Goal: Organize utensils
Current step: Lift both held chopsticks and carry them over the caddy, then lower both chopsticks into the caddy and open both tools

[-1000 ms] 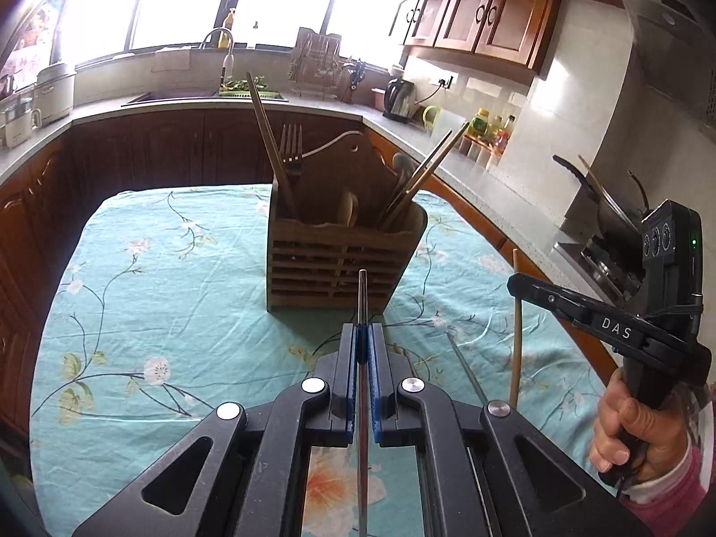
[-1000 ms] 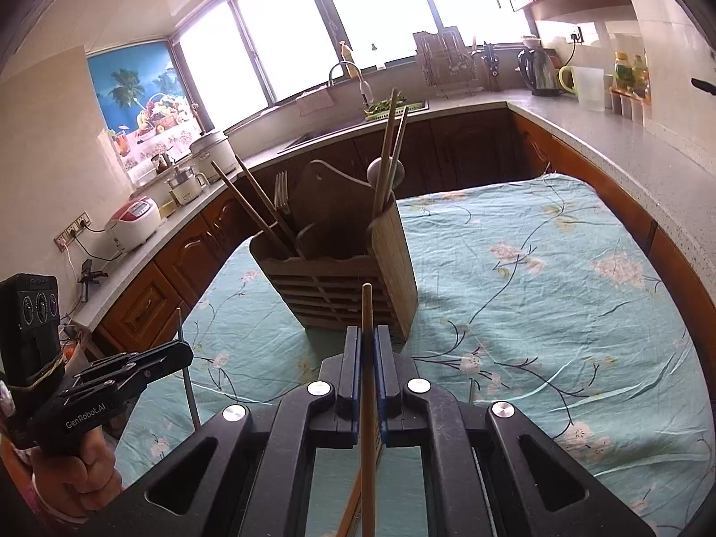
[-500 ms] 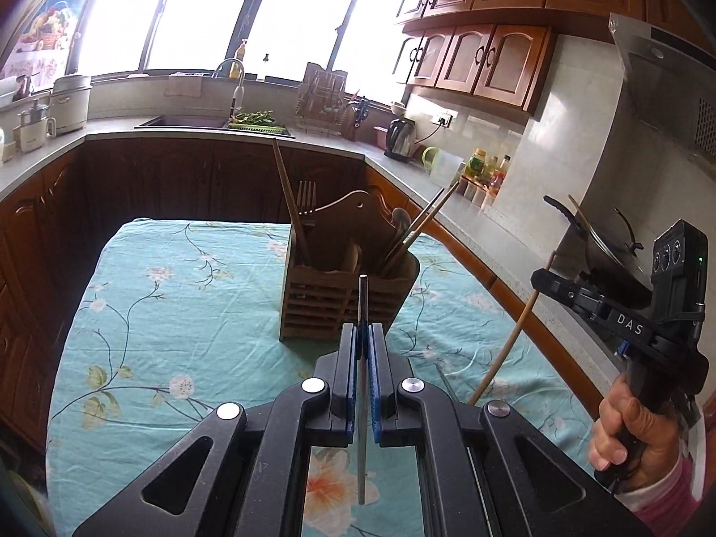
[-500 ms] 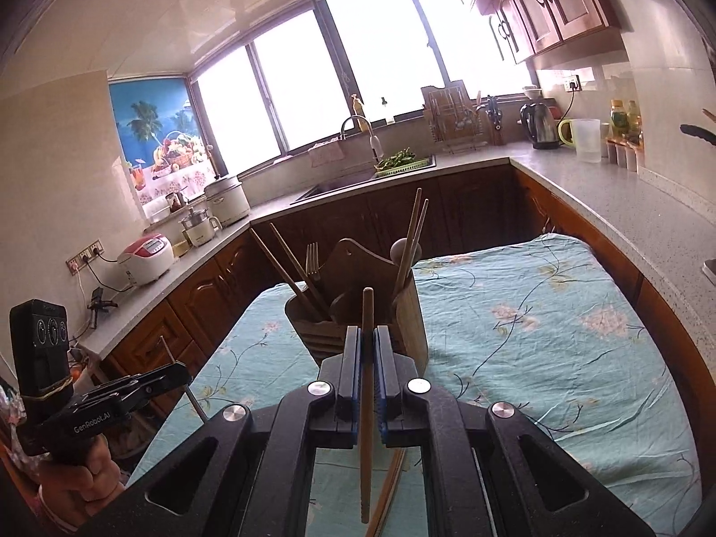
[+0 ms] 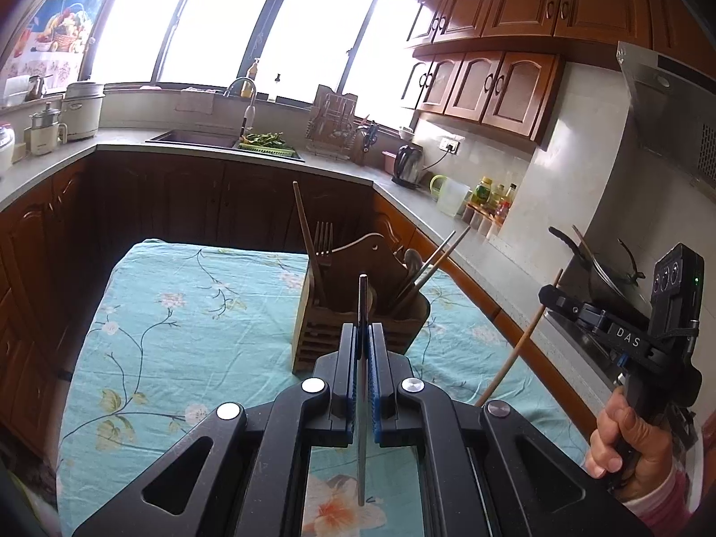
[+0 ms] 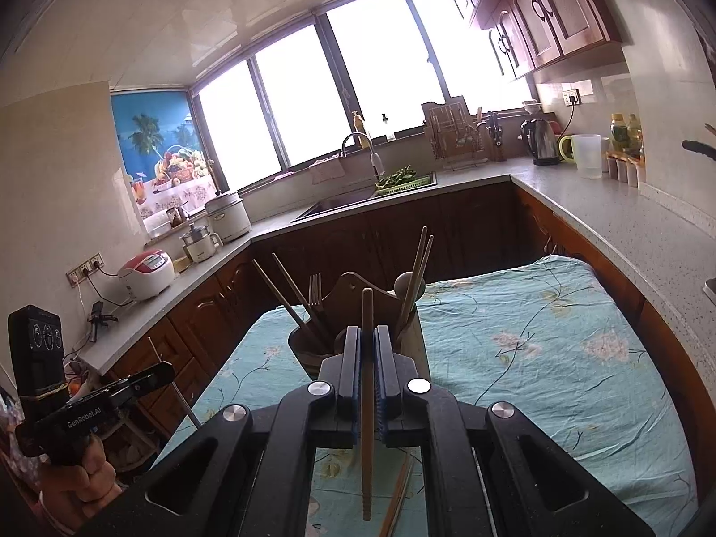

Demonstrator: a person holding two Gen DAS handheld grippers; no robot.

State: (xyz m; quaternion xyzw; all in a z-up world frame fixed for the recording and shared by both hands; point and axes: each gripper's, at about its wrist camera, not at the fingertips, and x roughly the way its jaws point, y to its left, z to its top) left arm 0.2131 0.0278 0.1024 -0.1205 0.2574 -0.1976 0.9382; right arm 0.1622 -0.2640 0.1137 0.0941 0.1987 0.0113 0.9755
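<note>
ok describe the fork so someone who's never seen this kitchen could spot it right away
Find the table with the teal floral cloth; a slatted wooden utensil holder stands on it. The fork stands tines up in the holder's left part beside slanting wooden chopsticks. It is the only pronged metal piece there.

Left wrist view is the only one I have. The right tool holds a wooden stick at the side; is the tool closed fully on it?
Observer: Yes. In the right wrist view the right tool is shut on the wooden chopstick, whose tip points at the holder.
Operator: Is anything lying on the cloth near it?
Observer: A spare chopstick lies on the tablecloth under the right tool.
Operator: How many sticks lean left in the holder?
Observer: Two leaning chopsticks, beside the fork.
</note>
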